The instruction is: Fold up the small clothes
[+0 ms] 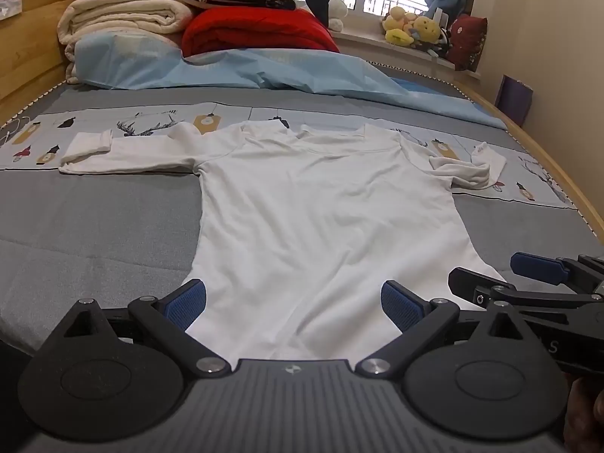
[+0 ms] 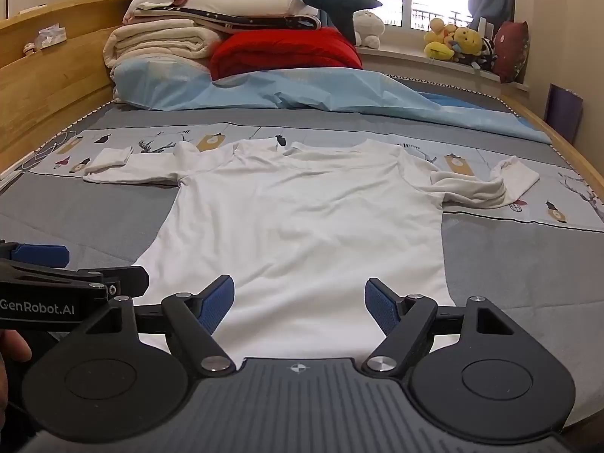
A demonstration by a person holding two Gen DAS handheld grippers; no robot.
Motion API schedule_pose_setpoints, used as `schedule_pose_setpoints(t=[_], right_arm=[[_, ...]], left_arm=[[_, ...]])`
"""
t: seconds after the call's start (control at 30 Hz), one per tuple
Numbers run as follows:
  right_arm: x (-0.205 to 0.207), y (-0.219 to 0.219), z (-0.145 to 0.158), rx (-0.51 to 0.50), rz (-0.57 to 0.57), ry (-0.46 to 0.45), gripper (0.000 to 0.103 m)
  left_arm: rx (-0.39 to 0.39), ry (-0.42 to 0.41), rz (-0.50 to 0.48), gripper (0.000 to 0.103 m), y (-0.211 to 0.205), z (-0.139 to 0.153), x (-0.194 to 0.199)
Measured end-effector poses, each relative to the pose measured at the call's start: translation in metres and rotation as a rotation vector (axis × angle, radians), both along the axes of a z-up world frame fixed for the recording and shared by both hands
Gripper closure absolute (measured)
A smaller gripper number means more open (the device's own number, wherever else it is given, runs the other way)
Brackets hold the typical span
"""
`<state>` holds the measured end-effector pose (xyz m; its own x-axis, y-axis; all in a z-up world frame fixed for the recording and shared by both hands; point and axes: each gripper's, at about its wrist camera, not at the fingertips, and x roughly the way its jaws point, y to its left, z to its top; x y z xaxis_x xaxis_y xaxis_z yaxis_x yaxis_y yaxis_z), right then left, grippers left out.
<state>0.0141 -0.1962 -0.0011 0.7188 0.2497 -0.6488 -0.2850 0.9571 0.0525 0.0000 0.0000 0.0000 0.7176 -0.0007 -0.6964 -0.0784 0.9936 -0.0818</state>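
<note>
A white shirt lies flat on the bed (sleeves out sideways). Left tool and right tool hover over its hem, jaws apart, gripping nothing.

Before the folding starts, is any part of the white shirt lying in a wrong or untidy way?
Yes. The white shirt lies flat, but its sleeve on the picture's right is bunched and twisted, while the other sleeve lies out nearly straight.
</note>
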Motion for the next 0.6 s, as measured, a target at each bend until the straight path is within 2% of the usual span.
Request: schedule_pose_setpoints(t=[0.6], right_arm=[[0.002,-0.001,-0.001,0.004,-0.008,0.002,0.025]], left_arm=[[0.000,-0.001,0.003,0.003,-0.009,-0.001,0.000]])
